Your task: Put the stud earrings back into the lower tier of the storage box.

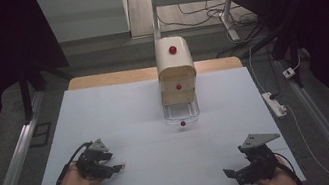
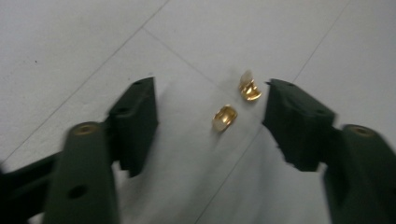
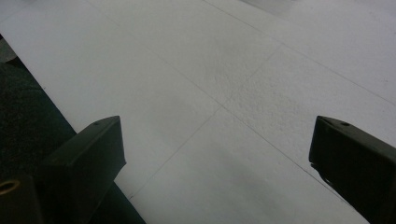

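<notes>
Two small gold-coloured pieces, one (image 2: 224, 116) nearer and one (image 2: 250, 88) just beyond it, lie on the white table sheet (image 1: 120, 115). My left gripper (image 2: 210, 92) is low over them at the front left (image 1: 116, 167). Its jaws stand apart on either side of the pieces, and the pads touch neither one. At the front right, my right gripper (image 1: 229, 173) is open over bare sheet (image 3: 215, 126), with nothing between its jaws. A cream mini drawer cabinet (image 1: 176, 70) with red knobs stands at the back centre, and its clear bottom drawer (image 1: 181, 112) is pulled out.
The sheet's front edge runs close under the right gripper, with dark floor (image 3: 28, 107) beyond it. A white power strip (image 1: 274, 103) and cables lie on the floor to the right. Metal rails (image 1: 16, 158) flank the table, and a desk frame (image 1: 227, 11) stands behind.
</notes>
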`<action>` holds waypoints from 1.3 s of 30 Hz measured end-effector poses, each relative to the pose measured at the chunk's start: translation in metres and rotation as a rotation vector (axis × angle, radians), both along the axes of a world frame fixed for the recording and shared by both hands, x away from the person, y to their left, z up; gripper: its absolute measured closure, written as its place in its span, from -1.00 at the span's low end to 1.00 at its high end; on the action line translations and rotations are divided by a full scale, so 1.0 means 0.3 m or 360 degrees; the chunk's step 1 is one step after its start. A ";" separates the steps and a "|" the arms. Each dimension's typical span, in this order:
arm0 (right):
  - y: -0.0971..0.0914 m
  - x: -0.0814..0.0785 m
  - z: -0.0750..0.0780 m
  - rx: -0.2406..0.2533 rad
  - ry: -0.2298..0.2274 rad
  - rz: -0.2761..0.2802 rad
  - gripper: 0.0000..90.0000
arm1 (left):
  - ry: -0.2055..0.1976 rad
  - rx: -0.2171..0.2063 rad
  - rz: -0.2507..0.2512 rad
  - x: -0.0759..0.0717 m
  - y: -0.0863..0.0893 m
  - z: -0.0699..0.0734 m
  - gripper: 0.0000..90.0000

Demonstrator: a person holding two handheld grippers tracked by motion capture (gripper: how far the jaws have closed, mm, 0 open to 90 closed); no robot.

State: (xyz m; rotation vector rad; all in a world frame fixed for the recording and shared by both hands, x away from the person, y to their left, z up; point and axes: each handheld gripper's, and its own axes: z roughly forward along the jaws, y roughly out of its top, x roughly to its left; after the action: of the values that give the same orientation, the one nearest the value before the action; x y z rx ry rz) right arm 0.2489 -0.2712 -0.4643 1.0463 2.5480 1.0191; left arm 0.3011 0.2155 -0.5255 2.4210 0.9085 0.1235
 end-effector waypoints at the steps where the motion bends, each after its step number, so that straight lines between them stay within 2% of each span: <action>1: 0.000 0.000 0.000 -0.0001 0.0001 0.0000 -0.92 | 0.0004 0.0007 -0.0013 0.000 -0.001 -0.002 0.00; 2: 0.000 0.000 0.000 -0.0005 0.0000 0.0003 -0.92 | 0.0011 0.0009 -0.0036 -0.001 -0.002 -0.003 0.09; 4: 0.001 0.000 0.000 -0.0006 0.0000 0.0004 -0.92 | -0.0023 0.0050 -0.0055 -0.005 -0.010 -0.003 0.13; 5: 0.002 0.000 0.000 -0.0009 0.0001 0.0006 -0.92 | -0.0040 0.0064 -0.0068 -0.008 -0.013 -0.002 0.32; 6: 0.002 0.000 0.000 -0.0009 0.0001 0.0006 -0.92 | -0.0046 0.0072 -0.0064 -0.010 -0.016 -0.002 0.32; 8: 0.002 0.000 0.000 -0.0015 0.0000 0.0012 -0.92 | -0.0057 0.0089 -0.0075 -0.012 -0.021 0.000 0.51; 9: 0.002 0.000 0.000 -0.0015 0.0000 0.0012 -0.92 | -0.0053 0.0088 -0.0083 -0.012 -0.023 0.000 0.51; 10: 0.004 -0.001 -0.001 -0.0020 0.0002 0.0012 -0.91 | -0.0055 0.0098 -0.0089 -0.013 -0.027 0.002 0.65; 13: 0.004 0.000 -0.002 -0.0024 0.0000 0.0016 -0.91 | -0.0069 0.0136 -0.0131 -0.018 -0.042 0.005 0.77; 15: 0.005 0.000 -0.002 -0.0029 0.0000 0.0017 -0.91 | -0.0055 0.0139 -0.0120 -0.016 -0.044 0.007 0.81; 20: 0.007 -0.001 -0.002 -0.0035 0.0002 0.0019 -0.91 | -0.0018 0.0083 -0.0086 -0.007 -0.033 0.008 0.82; 26: 0.007 -0.001 -0.002 -0.0038 0.0002 0.0018 -0.91 | -0.0004 -0.0072 0.0026 0.006 0.003 0.029 0.82; 32: 0.006 0.000 -0.002 -0.0037 0.0002 0.0017 -0.91 | -0.0042 -0.0122 0.0046 0.004 -0.003 0.055 0.82; 36: 0.006 0.001 -0.003 -0.0035 0.0000 0.0019 -0.91 | -0.0060 -0.0208 0.0083 0.009 -0.013 0.081 0.82; 39: 0.006 0.000 -0.003 -0.0033 0.0004 0.0015 -0.91 | -0.0075 -0.0234 0.0096 0.012 -0.018 0.092 0.82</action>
State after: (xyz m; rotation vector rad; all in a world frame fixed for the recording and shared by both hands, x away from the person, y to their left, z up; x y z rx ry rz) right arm 0.2491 -0.2694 -0.4651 1.0323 2.5621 0.9925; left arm 0.3047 0.2100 -0.4978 2.2469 0.9364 0.1310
